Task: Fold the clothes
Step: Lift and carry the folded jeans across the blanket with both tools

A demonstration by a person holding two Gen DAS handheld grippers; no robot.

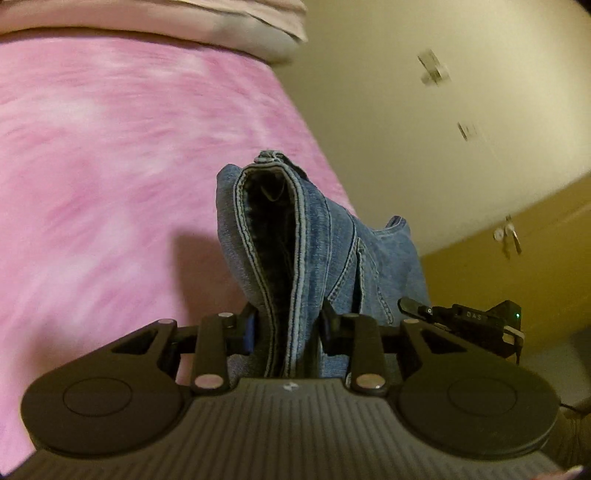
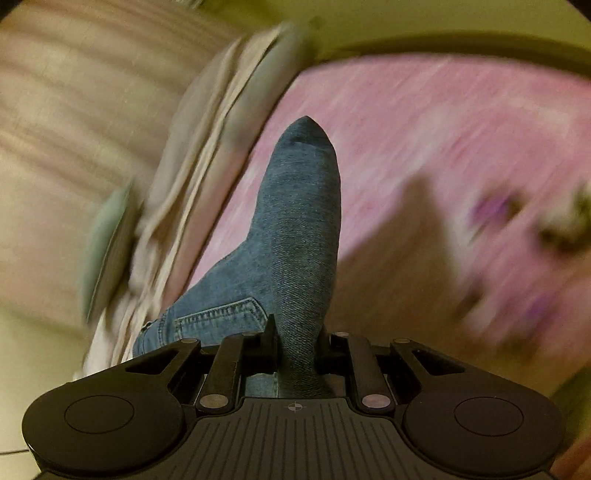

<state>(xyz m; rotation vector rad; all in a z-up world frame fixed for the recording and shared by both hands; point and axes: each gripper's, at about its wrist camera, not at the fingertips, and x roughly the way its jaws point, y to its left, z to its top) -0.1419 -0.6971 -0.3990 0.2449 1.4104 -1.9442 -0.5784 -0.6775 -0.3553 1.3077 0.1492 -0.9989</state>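
Observation:
A pair of blue jeans (image 1: 314,229) hangs from both grippers above a pink bedspread (image 1: 110,166). In the left wrist view my left gripper (image 1: 288,314) is shut on a thick stitched seam of the jeans, and the denim rises in a narrow fold ahead of the fingers. Part of my right gripper's body (image 1: 480,321) shows at the right edge with a green light. In the right wrist view my right gripper (image 2: 297,332) is shut on a rounded fold of the jeans (image 2: 306,206). A stitched pocket (image 2: 221,317) hangs to its left.
Pale folded cloth (image 1: 240,29) lies at the far end of the bed and shows as a blurred beige pile (image 2: 207,147) in the right wrist view. A cream wall and a yellow door with a handle (image 1: 508,236) lie to the right. A blurred dark and purple thing (image 2: 554,229) sits on the bedspread (image 2: 443,129).

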